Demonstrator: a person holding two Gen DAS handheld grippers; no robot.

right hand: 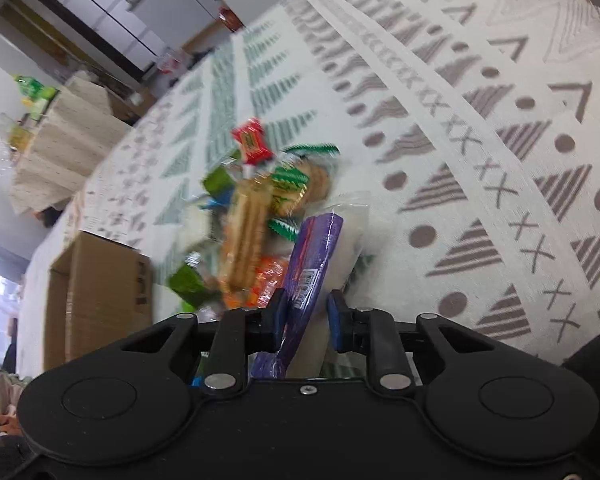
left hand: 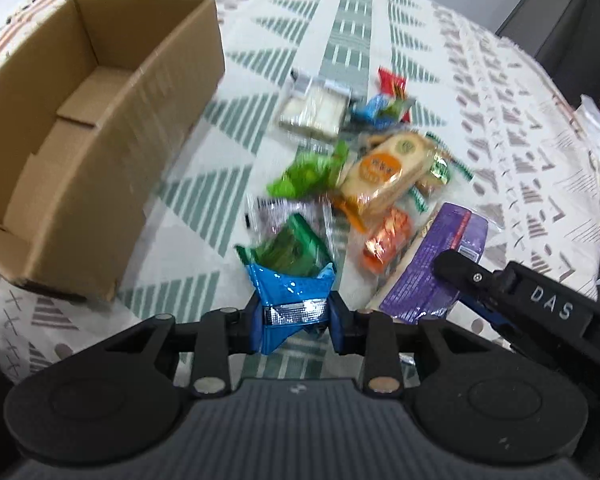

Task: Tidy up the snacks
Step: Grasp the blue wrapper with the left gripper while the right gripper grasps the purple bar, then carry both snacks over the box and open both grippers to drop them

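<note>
On the far left we see the cardboard box [left hand: 80, 136] standing open on the surface [left hand: 340, 20], which is covered by a patterned cloth. From the left wrist view the inside of the box looks bare.

To the right of the box lies the pile of snacks [left hand: 364, 168]: a clear pack with pale bars [left hand: 316, 110], a red packet [left hand: 392, 80], a green wrapper [left hand: 308, 174], a long pack of biscuits [left hand: 388, 172] and an orange packet [left hand: 386, 238]. These lie close together and some overlap.

Our left gripper [left hand: 296, 316] has its fingers clamped on a blue packet [left hand: 290, 292], which is just in front of a dark green wrapper [left hand: 292, 250] at the near edge of the pile.

Further right, our right gripper [right hand: 309, 316] is around a purple packet [right hand: 312, 264]. The left finger [right hand: 280, 312] touches the packet, but a small gap shows at the right finger, so we cannot tell if the grip is firm. In the left wrist view this purple packet [left hand: 432, 268] lies at the right edge of the pile, well apart from the box.
</note>
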